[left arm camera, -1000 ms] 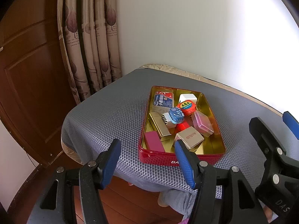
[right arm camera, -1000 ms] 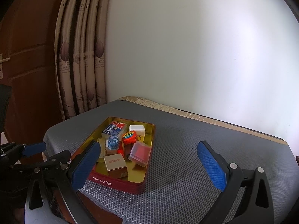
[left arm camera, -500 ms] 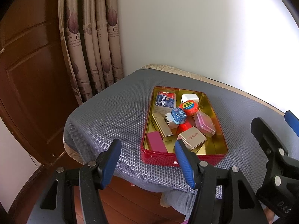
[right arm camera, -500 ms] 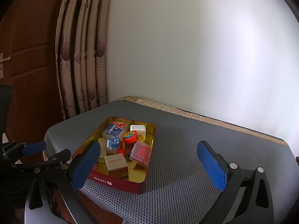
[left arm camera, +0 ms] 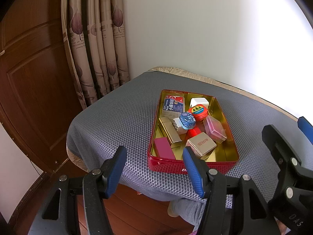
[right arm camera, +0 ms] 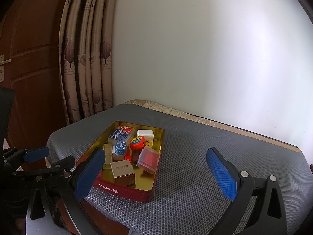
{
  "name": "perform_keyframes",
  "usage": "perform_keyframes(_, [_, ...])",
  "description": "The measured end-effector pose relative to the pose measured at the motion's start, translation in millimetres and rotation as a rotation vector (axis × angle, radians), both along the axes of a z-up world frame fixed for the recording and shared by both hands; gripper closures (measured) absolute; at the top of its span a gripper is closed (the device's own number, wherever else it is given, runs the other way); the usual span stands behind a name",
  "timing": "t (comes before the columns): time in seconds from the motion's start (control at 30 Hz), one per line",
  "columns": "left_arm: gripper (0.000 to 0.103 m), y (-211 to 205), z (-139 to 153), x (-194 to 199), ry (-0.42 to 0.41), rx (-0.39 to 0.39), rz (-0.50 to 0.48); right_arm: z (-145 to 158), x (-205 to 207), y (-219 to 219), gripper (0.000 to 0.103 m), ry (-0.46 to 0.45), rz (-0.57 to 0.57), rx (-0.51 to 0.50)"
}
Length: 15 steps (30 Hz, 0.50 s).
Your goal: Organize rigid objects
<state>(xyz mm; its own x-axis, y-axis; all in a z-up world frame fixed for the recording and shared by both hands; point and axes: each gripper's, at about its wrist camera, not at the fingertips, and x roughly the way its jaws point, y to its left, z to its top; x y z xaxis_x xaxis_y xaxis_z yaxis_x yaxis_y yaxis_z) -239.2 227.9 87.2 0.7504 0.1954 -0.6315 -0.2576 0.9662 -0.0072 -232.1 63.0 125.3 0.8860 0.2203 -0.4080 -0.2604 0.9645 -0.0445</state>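
Note:
A red tin with a gold inside [left arm camera: 227, 162] [right arm camera: 142, 192] sits near the front left corner of a grey mesh-covered table [left arm camera: 121, 117] [right arm camera: 215, 156]. It holds several small rigid things: a tan MARUBI box [left arm camera: 201, 144] [right arm camera: 122, 169], a pink clear case [left arm camera: 214, 130] [right arm camera: 148, 158], a red round tape measure [left arm camera: 198, 112] [right arm camera: 138, 142], a blue patterned tin [left arm camera: 187, 119] [right arm camera: 120, 147], a white cube [left arm camera: 199, 102] [right arm camera: 145, 134]. My left gripper [left arm camera: 153, 159] is open and empty, in front of the tin. My right gripper [right arm camera: 154, 161] is open and empty, wide apart above the table's front.
A wooden door [left arm camera: 29, 78] and a patterned curtain [left arm camera: 97, 49] stand to the left. A white wall [right arm camera: 195, 49] backs the table. The left gripper's fingers [right arm camera: 37, 154] show at the left of the right wrist view. Wooden floor [left arm camera: 137, 211] lies below the table edge.
Both views have shifted slightly; the tin sits a touch further right and lower in the left wrist view. Both grippers stay open and empty.

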Motion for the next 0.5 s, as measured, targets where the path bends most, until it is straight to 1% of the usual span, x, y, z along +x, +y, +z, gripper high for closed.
perform_keyframes(0.33, [0.042,4.5,-0.3,1.1,0.003,-0.003,0.002,-2.1,-1.9,-6.3,0.001,-0.007,0.003,0.005])
perform_keyframes(0.5, [0.042,6.8,-0.1,1.2,0.003,-0.004,0.004,-5.0,1.3,-9.6,0.001,0.005,0.006,0.008])
